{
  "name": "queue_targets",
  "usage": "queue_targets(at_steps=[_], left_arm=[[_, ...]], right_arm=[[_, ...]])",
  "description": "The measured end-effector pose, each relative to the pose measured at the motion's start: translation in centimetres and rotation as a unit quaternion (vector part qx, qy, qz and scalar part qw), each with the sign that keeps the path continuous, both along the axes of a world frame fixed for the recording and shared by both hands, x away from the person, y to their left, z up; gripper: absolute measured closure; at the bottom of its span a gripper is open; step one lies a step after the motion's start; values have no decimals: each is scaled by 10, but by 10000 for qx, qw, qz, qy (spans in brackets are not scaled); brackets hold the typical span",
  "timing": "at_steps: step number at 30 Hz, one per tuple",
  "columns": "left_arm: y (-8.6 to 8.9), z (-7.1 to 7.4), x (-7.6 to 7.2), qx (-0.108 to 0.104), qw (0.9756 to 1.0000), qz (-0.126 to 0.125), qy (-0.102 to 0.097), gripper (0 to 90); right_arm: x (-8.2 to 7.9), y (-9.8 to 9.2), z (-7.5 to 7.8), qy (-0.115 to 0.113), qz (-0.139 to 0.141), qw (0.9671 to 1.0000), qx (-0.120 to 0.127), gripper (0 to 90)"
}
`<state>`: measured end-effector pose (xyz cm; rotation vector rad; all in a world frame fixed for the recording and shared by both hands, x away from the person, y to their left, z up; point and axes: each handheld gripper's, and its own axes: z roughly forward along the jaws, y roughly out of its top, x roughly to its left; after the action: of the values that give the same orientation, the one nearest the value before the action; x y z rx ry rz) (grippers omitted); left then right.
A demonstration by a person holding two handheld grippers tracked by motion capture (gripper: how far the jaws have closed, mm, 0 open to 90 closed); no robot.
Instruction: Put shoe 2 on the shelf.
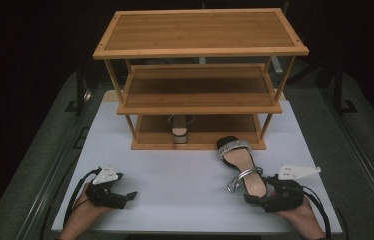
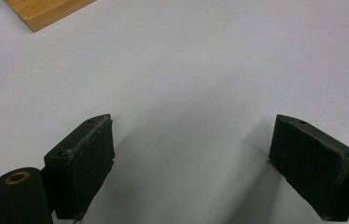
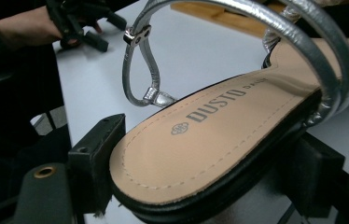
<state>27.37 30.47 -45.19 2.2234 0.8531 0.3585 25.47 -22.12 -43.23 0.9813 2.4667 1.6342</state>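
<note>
A sandal point(image 1: 242, 165) with a tan insole, black sole and silver straps lies toe toward the wooden shoe rack point(image 1: 200, 50), its heel at my right gripper point(image 1: 256, 196). In the right gripper view my right gripper point(image 3: 207, 149) is shut on the sandal point(image 3: 210, 140), one black jaw on each side of its heel. A matching sandal point(image 1: 181, 129) stands on the rack's bottom shelf. Near the table's front left my left gripper point(image 1: 125, 197) rests low. The left gripper view has my left gripper point(image 2: 191, 149) open over bare white tabletop.
The three-shelf rack stands at the back of the white table point(image 1: 175, 170); its top and middle shelves are bare. A rack corner point(image 2: 46, 11) shows in the left gripper view. Dark floor and metal rails flank the table.
</note>
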Motion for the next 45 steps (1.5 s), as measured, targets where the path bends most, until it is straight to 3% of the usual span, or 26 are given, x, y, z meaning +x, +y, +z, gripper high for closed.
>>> queue_targets(at_steps=[10, 17, 26, 28, 32, 38, 40, 45], left_arm=[[0, 0, 0, -1, 10000, 0, -2, 129], [0, 0, 0, -13, 10000, 6, -5, 129], [0, 0, 0, -20, 10000, 11, -6, 129], [0, 0, 0, -22, 10000, 11, -5, 129], [0, 0, 0, -20, 10000, 7, -8, 129], [0, 0, 0, -24, 10000, 7, -8, 129], [0, 0, 0, -13, 10000, 3, 3, 129], [0, 0, 0, -12, 10000, 5, 2, 129]], right_arm=[[49, 23, 7, -146, -75, 9999, -31, 229], [80, 39, 4, -257, -218, 9994, -74, 229], [118, 57, -6, -244, -578, 9980, -108, 229], [127, 60, -10, -247, -670, 9974, 46, 229], [144, 68, -16, -270, -786, 9965, 77, 229], [161, 81, -21, -60, -919, 9957, 99, 229], [170, 85, -23, -205, -933, 9954, 91, 229], [181, 92, -24, -60, -1007, 9949, 99, 229]])
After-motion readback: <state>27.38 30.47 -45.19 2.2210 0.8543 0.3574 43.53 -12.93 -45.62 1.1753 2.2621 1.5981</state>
